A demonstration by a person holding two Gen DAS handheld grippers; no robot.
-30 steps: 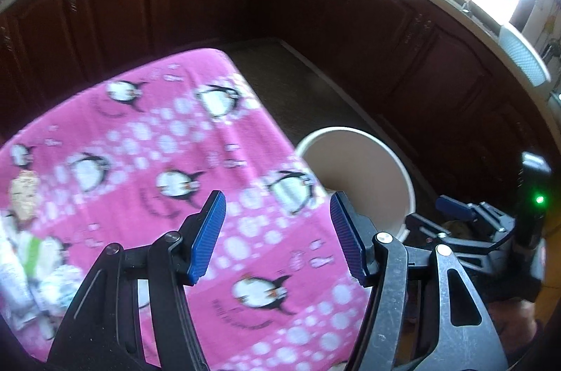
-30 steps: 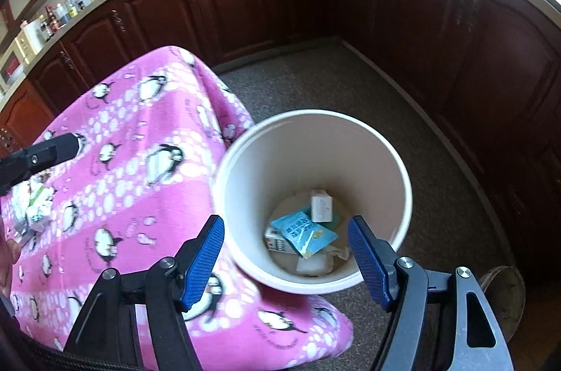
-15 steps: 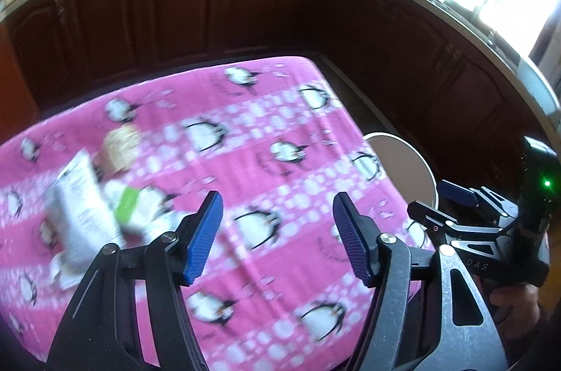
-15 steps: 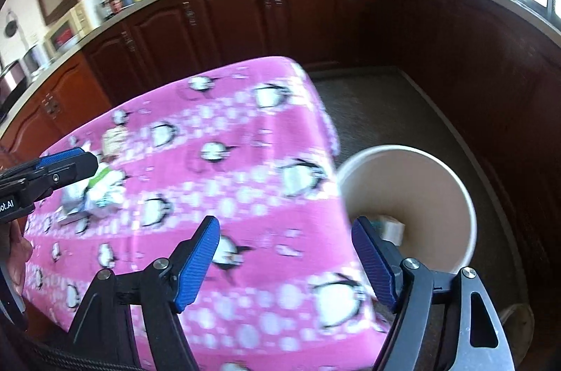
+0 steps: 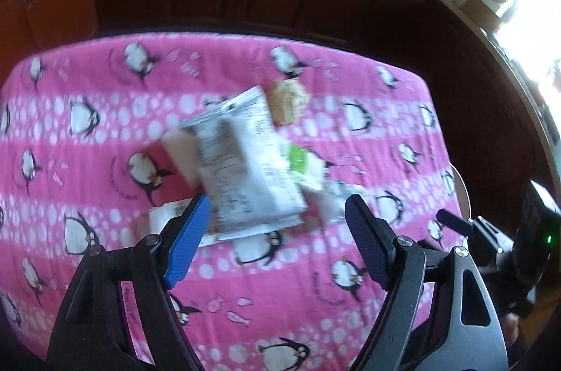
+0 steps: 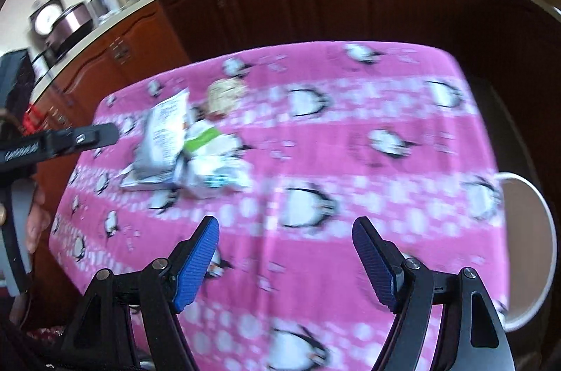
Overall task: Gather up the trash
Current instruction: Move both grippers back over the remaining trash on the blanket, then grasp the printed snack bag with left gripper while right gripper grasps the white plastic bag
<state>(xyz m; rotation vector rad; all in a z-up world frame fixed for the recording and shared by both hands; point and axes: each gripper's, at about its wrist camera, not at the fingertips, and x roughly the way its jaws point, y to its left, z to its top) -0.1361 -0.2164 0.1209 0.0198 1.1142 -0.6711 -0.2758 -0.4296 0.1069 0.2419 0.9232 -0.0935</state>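
On the pink penguin-print surface the trash lies in one loose heap, and the left tongs hang just short of it with their jaws spread wide and nothing between them. Leftmost in the heap is a small white scrap right beside the left pad; next comes the big white printed wrapper, which lies on top of the other pieces. Just right of it sits a white packet with a green patch, and behind it a pale crumpled wad. My judgement is that the top wrapper is the piece to take first: bring the pads down either side of its near edge, pinch the film only and not the cloth, then lift straight up so the pieces beneath are not dragged. Further right, the right tongs are likewise wide and empty, well apart from the heap. At the far right edge the white bin stands beside the surface, ready for the drop.
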